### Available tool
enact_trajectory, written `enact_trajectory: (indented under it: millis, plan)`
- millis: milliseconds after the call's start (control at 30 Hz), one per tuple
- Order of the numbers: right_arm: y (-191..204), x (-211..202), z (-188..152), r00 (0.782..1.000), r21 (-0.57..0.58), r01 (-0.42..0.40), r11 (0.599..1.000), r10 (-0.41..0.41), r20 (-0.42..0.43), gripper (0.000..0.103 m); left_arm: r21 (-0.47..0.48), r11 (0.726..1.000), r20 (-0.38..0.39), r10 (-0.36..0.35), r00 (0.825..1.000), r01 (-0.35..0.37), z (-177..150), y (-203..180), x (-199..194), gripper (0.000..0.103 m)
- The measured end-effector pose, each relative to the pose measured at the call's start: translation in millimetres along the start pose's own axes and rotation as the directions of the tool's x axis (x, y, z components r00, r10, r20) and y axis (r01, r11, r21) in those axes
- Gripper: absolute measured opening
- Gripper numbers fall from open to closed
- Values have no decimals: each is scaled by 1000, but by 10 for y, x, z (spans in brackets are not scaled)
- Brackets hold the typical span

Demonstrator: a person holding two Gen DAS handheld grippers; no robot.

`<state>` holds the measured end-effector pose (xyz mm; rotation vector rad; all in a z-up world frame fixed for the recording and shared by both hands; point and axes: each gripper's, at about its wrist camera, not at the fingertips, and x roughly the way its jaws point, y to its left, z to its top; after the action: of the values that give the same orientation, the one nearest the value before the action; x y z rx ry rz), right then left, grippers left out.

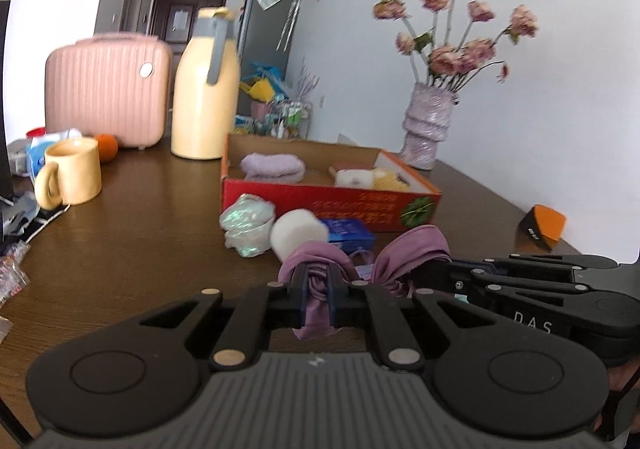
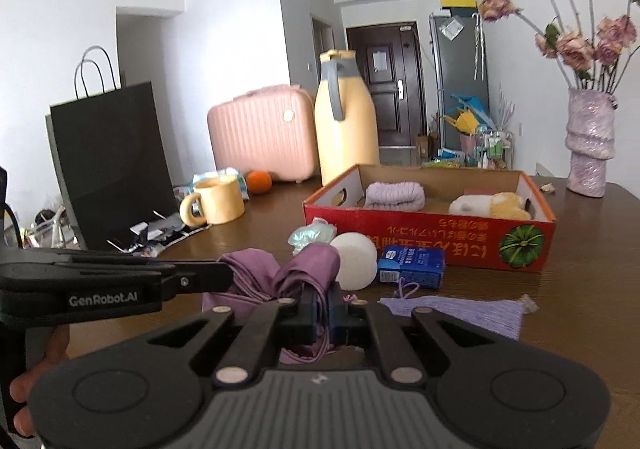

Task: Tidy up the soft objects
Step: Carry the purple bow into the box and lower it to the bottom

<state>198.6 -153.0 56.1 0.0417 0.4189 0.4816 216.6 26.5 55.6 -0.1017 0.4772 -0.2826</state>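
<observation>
Gripping the purple cloth (image 1: 316, 281) at one end, my left gripper (image 1: 317, 295) has both fingers pressed together on a bunched fold. My right gripper (image 2: 321, 307) pinches the other end of the same cloth (image 2: 308, 269). The cloth's long axis runs left to right between the two grippers, low over the brown table (image 1: 132, 225), sagging in the middle; each clamped end stands roughly upright between the fingers. Both grippers sit level, side by side, pointing toward the red cardboard box (image 2: 432, 241). My left gripper enters the right wrist view from the left edge, at a right angle to my right one. Inside the box lie a lilac knit roll (image 2: 394, 195) and a plush toy (image 2: 490, 205). A white sponge ball (image 2: 356, 257), a blue tissue pack (image 2: 412, 265) and a lilac tassel (image 2: 460, 311) lie just beyond the cloth.
</observation>
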Motion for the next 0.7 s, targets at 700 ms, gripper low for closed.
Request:
enact_trajectory:
  millis: [700]
  plan:
    - [-1353, 1284, 1644, 988, -73, 143, 987, -147, -45, 5, -31, 987, -107, -159, 982, 156, 1677, -57, 2158, 9]
